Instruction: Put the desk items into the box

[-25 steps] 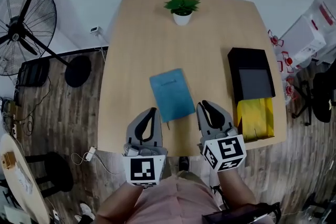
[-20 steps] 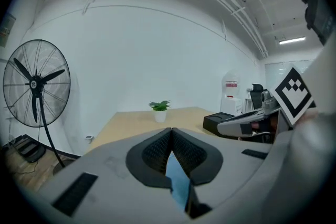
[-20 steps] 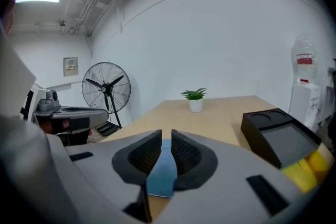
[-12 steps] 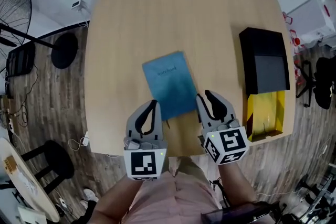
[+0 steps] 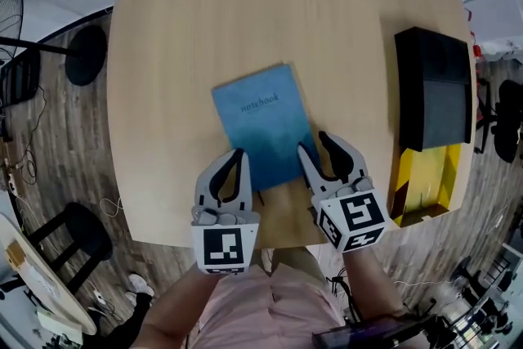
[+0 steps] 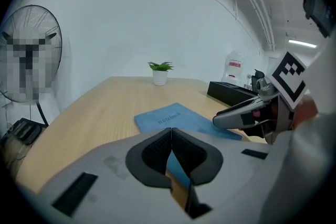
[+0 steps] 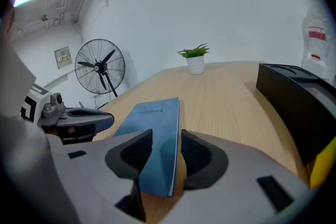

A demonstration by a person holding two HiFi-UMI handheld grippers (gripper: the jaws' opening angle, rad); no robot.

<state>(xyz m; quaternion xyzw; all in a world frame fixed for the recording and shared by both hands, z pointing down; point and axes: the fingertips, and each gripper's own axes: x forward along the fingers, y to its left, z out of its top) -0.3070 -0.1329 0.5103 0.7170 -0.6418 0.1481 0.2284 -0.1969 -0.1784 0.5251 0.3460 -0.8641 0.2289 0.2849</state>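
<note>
A blue notebook (image 5: 263, 125) lies flat near the middle of the wooden desk (image 5: 172, 53). My right gripper (image 5: 319, 149) is open, its jaws on either side of the notebook's near right edge (image 7: 167, 139) without closing on it. My left gripper (image 5: 232, 163) is shut and empty, with its tips just at the notebook's near left corner (image 6: 178, 119). At the desk's right edge lies the black box (image 5: 433, 86) with a yellow part (image 5: 425, 176) at its near end. The box also shows in the right gripper view (image 7: 294, 97) and the left gripper view (image 6: 231, 93).
A small potted plant (image 7: 196, 58) stands at the desk's far edge. A floor fan (image 7: 101, 65) stands off the desk's left side, and a stool (image 5: 78, 229) and cables sit on the floor. The desk's near edge runs just under both grippers.
Both grippers have moved forward to the notebook's near end; the right one now straddles its right edge. The head view has shifted, so the desk sits lower and larger.
</note>
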